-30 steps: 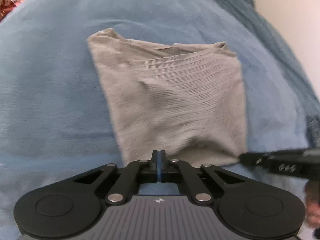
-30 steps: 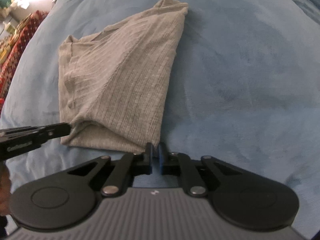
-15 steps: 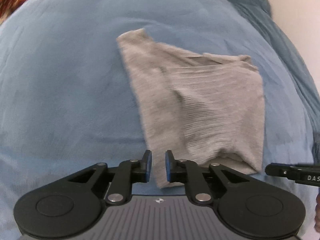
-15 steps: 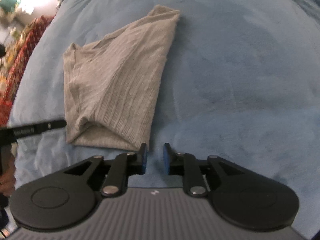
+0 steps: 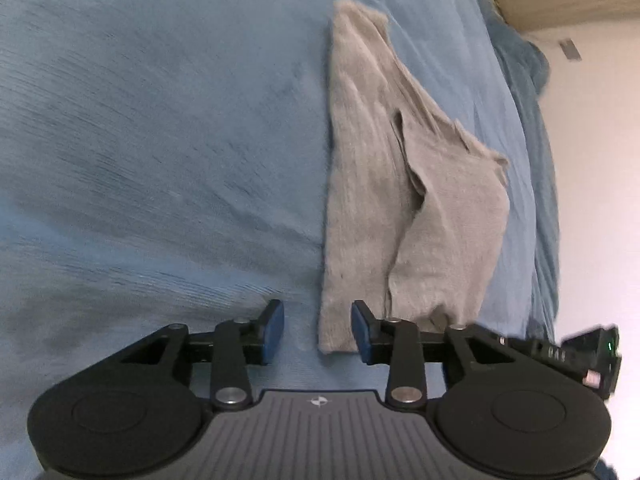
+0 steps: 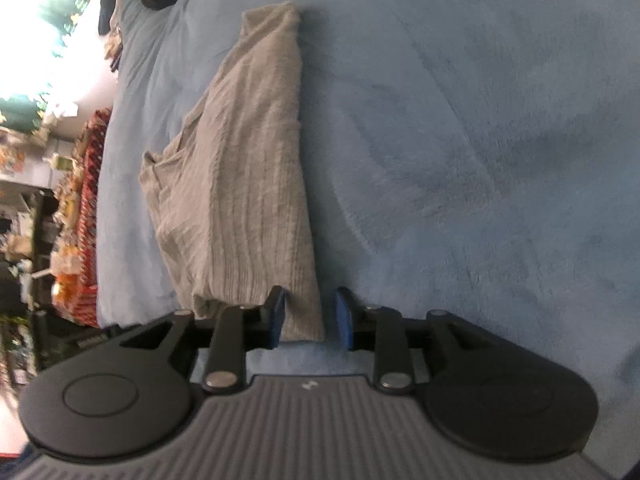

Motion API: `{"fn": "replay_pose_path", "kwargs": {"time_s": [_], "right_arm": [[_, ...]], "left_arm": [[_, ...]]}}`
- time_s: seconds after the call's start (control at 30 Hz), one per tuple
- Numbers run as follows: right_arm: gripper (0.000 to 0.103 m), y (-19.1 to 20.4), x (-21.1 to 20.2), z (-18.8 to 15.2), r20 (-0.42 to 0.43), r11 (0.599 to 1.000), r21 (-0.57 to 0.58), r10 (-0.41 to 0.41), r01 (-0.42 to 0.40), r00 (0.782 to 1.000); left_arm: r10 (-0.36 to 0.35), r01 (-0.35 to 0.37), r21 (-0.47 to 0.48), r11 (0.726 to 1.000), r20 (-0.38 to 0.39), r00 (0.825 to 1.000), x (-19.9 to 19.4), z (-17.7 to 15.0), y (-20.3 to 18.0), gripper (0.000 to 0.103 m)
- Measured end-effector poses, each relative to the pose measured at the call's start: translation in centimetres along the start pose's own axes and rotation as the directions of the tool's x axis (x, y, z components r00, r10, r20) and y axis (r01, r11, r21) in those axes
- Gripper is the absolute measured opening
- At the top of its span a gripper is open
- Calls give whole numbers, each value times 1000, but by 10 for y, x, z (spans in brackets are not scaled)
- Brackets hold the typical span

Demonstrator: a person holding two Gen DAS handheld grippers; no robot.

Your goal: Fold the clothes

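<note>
The left gripper (image 5: 318, 332) is held apart, a folded grey garment (image 5: 404, 200) lying just ahead on the blue bed (image 5: 160, 140). The right gripper (image 6: 310, 318) is spread around the garment's near corner, unclamped.

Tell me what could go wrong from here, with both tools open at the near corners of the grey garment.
1. The left tool has only the corner tip of the grey garment between its pads; closing may pinch the blue bedding instead.
2. The right tool straddles a thick folded edge; it may catch only the top layer.
3. The loose upper flap looks rumpled, so lifting could undo the fold.
</note>
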State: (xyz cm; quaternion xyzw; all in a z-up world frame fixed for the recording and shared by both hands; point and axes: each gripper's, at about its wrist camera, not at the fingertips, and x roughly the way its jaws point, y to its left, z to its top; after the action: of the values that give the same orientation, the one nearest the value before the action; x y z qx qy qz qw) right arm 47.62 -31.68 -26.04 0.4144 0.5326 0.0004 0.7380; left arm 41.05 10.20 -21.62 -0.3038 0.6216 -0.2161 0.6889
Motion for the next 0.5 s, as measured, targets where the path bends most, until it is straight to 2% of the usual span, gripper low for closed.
{"fn": "replay_pose_path", "kwargs": {"time_s": [0.13, 0.27, 0.4, 0.43, 0.5], "right_arm": [[30, -9, 17, 5, -14, 999, 26, 44, -44, 999], [30, -16, 32, 13, -32, 996, 39, 78, -77, 996], [29, -3, 47, 14, -40, 999, -17, 45, -46, 998], [22, 3, 50, 14, -37, 999, -41, 23, -25, 999], [12, 15, 52, 12, -31, 997, -71, -10, 8, 999]], "left_arm": [[-55, 55, -5, 998, -38, 998, 16, 7, 5, 39], [-75, 73, -41, 996, -47, 996, 26, 14, 8, 34], [-50, 48, -43, 998, -30, 998, 29, 18, -5, 15], [-52, 51, -52, 997, -23, 998, 30, 18, -7, 11], [-35, 35, -54, 998, -5, 999, 31, 19, -12, 8]]}}
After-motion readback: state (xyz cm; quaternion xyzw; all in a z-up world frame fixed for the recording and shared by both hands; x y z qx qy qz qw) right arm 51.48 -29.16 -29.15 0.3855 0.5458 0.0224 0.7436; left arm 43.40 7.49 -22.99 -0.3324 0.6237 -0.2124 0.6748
